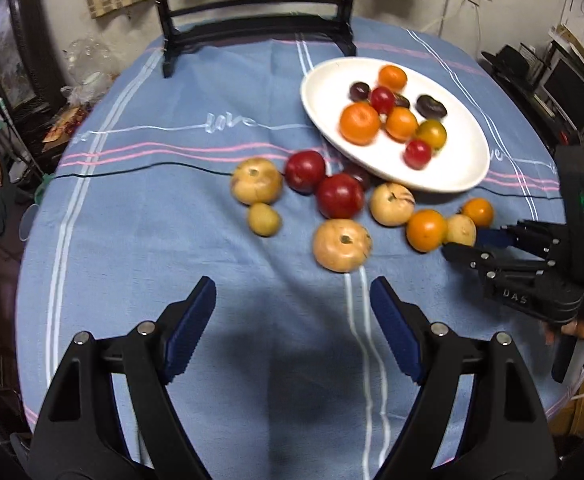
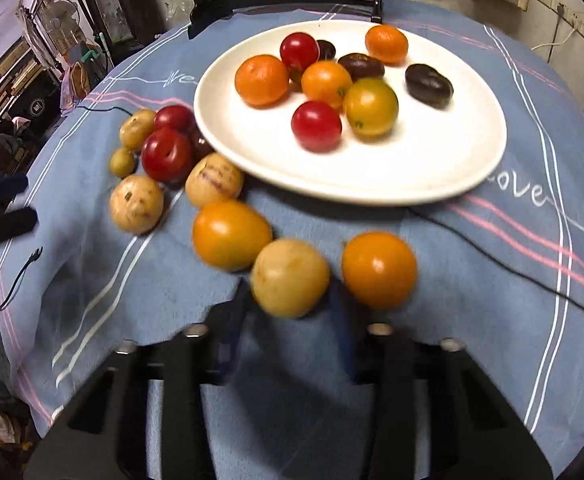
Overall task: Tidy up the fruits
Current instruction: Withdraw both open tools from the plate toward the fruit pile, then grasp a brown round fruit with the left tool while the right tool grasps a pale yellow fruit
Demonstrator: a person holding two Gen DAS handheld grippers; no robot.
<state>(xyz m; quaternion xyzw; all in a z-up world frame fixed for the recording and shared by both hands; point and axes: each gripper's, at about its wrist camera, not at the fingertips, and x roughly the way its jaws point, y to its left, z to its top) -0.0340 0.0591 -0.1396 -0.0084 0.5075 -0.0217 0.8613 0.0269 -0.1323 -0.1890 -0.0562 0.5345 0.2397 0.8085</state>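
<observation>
- The left hand-held gripper [image 1: 292,320] hangs over the blue-clothed table [image 1: 172,240], jaws wide apart with nothing between them.
- Just ahead of it lies a tan fruit [image 1: 342,245]; beyond, more tan, red and orange fruits, then the white plate [image 1: 444,176] of small fruits.
- The right hand-held gripper [image 2: 292,312] has its jaws drawn in around a yellow-tan fruit [image 2: 290,278]; blur hides whether the pads press it.
- An orange fruit [image 2: 379,270] sits just right of that gripper's tips.

A tan fruit [image 2: 290,278] sits between the right gripper's [image 2: 292,320] blurred jaws.
</observation>
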